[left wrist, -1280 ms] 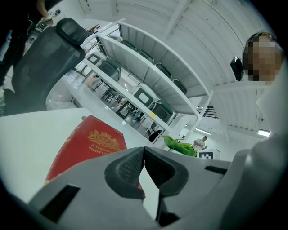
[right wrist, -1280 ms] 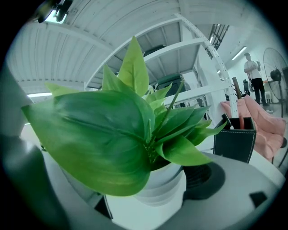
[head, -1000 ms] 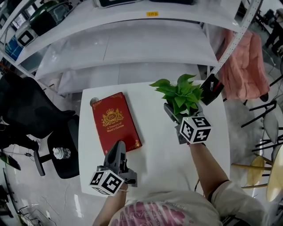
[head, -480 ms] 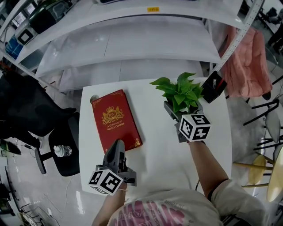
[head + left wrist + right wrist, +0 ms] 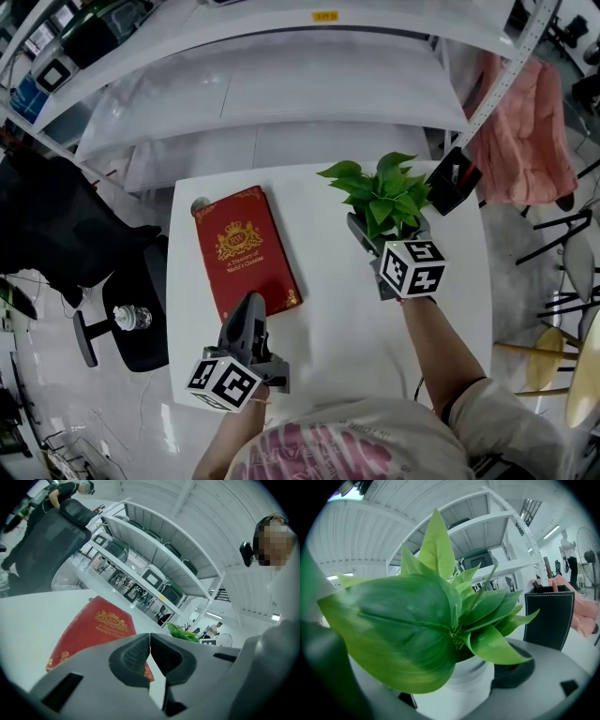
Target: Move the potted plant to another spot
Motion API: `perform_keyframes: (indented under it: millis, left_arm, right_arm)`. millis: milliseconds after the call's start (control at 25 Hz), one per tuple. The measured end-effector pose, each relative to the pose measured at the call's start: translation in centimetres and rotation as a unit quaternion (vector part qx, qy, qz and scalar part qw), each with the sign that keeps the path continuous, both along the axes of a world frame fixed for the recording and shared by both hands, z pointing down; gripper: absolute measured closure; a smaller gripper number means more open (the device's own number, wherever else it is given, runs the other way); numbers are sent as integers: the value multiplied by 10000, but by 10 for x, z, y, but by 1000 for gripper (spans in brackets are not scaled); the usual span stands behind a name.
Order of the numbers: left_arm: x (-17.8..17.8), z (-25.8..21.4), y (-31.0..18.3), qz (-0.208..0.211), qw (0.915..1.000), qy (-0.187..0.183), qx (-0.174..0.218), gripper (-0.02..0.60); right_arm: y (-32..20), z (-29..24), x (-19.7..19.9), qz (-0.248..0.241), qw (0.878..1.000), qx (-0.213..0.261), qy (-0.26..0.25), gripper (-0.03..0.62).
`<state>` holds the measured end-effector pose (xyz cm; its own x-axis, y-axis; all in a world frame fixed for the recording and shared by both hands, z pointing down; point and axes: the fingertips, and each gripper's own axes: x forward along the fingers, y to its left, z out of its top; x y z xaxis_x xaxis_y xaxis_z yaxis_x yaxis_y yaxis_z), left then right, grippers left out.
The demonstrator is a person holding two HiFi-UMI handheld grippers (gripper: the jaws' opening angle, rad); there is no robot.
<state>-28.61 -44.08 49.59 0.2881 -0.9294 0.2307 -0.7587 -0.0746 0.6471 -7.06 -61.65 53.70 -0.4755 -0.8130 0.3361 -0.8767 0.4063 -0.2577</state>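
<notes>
White metal shelving (image 5: 281, 94) is looming behind the small white square counter (image 5: 328, 309) where I am working, and across the past second hardly anything on it is shifting. My right gripper (image 5: 384, 236) is staying at the counter's far right part. Its fingers (image 5: 359, 234) are spread wide and pressing on either side of the white pot of the leafy green potted plant (image 5: 380, 192), no wider and no narrower than a second ago.

In the right gripper view the broad leaves are filling the frame and the pot is sitting squarely between the pads. A black stitched leather pen holder (image 5: 452, 186) is standing just beyond it at the counter's corner. Whether the pot is resting on the counter or just clearing it, I cannot tell.

My left gripper (image 5: 251, 309) is idling near the counter's near edge, its fingers closed tip to tip on nothing. It is pointing toward the red hardback book with a gold crest (image 5: 244, 251), which is lying flat on the left side.

I am judging that the grasp is settled but the carry is not yet under way, since the potted plant is occupying the same spot beside the pen holder. The bare stretch of counter between book and plant is looking like the nearest free place. The lift is going to need the leaves kept clear of the pen holder.
</notes>
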Motion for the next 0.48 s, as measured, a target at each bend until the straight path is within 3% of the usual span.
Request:
perform_keyframes:
  millis: [480]
  left_arm:
    - [0, -7, 1, -85, 9998, 144, 68, 557]
  right_arm:
    - [3, 0, 0, -64, 9999, 5, 123, 66]
